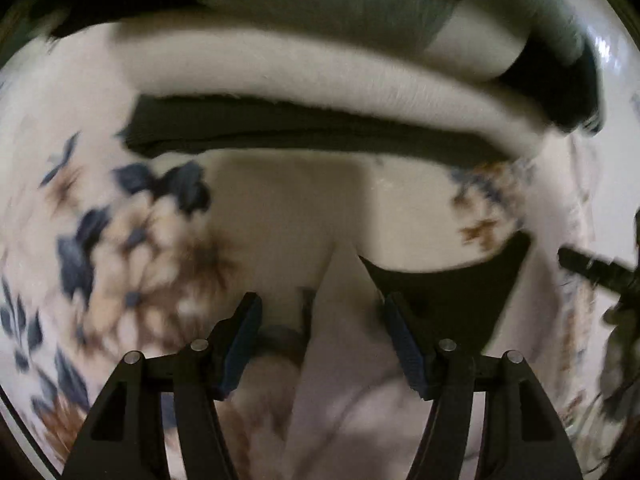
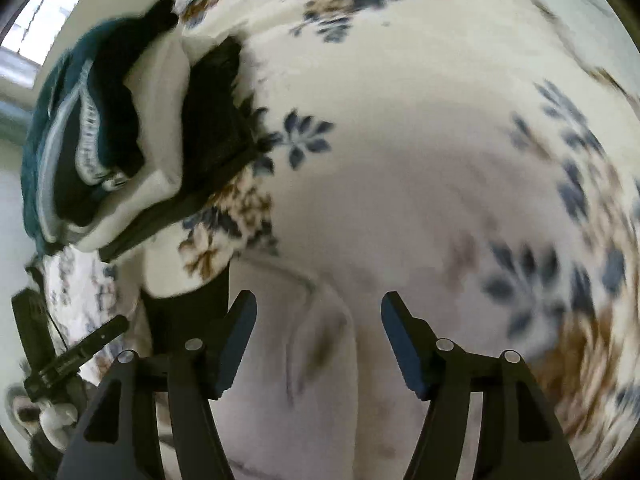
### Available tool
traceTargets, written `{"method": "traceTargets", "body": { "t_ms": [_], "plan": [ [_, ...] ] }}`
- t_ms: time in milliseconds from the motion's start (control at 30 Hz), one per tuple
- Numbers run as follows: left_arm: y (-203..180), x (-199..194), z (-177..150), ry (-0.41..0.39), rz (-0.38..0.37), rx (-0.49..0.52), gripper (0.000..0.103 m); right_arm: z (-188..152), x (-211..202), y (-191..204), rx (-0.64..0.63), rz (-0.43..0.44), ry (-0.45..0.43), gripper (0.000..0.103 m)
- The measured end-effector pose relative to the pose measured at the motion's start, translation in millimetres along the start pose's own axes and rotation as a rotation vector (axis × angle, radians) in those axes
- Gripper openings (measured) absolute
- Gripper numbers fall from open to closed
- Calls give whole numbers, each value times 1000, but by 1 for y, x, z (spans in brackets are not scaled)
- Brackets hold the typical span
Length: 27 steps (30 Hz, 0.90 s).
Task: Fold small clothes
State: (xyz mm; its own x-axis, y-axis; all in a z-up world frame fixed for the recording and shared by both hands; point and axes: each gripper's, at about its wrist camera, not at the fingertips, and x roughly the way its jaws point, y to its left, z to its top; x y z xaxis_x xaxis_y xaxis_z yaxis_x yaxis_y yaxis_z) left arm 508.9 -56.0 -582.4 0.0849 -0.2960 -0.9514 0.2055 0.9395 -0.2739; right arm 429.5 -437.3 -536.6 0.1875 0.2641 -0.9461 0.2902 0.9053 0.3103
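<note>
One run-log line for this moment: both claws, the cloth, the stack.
left claw: open, empty | right claw: open, empty | pale garment: beneath both, on floral blanket | folded stack: untouched

motion blur smears the floral blanket (image 2: 440, 160), and the stacked clothes (image 1: 320, 80) run past the top edge.

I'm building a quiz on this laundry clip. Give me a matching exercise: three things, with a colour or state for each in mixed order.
Things:
1. left gripper
2. floral blanket
3. teal garment

Descriptions:
A. on top of the stack of clothes
B. cream with blue and brown flowers
C. jaws apart, nothing pinched

Pairs: 1-C, 2-B, 3-A
</note>
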Motion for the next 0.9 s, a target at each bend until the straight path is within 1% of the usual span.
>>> {"method": "traceTargets", "body": {
  "t_ms": [33, 100, 133, 167, 200, 233, 267, 367, 500, 533, 567, 633, 667, 733, 767, 800, 867, 900],
  "plan": [
    [-3, 2, 0, -6, 21, 34, 59, 3, 9, 2, -20, 1, 19, 67],
    [-7, -2, -1, -35, 37, 71, 28, 11, 31, 14, -78, -6, 87, 67],
    [-6, -5, -2, -39, 20, 70, 4, 13, 39, 19, -102, -16, 109, 67],
    [-5, -8, -3, -38, -2, 57, 4, 14, 45, 24, -132, -41, 117, 61],
    [-4, -14, -5, -58, -11, 49, 4, 15, 47, 29, -160, -56, 108, 50],
    [-3, -22, -7, -81, -14, 51, 4, 15, 46, 34, -183, -65, 96, 19],
    [-2, -29, -9, -94, -22, 50, 4, 15, 43, 37, -191, -63, 83, 6],
    [2, -56, -22, -141, -45, 44, 4, 12, 21, 43, -181, -4, 16, 6],
    [3, -94, -47, -198, -58, 38, 4, -5, -11, 47, -172, 62, -35, 5],
    [3, -107, -56, -215, -62, 43, 4, -16, -19, 48, -174, 73, -45, 5],
    [-2, -114, -57, -228, -64, 42, 4, -25, -29, 49, -173, 83, -60, 5],
    [-5, -135, -77, -251, -83, 24, 4, -48, -46, 51, -167, 105, -80, 5],
    [-16, -140, -77, -257, -88, 14, 4, -62, -58, 52, -165, 121, -92, 5],
    [-13, -159, -103, -269, -119, -18, 4, -94, -78, 49, -152, 147, -105, 5],
    [-21, -158, -111, -270, -120, -26, 4, -112, -87, 46, -138, 166, -105, 5],
    [-21, -162, -124, -269, -118, -37, 4, -127, -93, 43, -136, 165, -109, 5],
    [-22, -168, -155, -255, -138, -78, 4, -158, -103, 35, -124, 165, -112, 5],
    [-22, -171, -165, -245, -134, -85, 4, -176, -105, 31, -111, 165, -103, 5]
  ]
}}
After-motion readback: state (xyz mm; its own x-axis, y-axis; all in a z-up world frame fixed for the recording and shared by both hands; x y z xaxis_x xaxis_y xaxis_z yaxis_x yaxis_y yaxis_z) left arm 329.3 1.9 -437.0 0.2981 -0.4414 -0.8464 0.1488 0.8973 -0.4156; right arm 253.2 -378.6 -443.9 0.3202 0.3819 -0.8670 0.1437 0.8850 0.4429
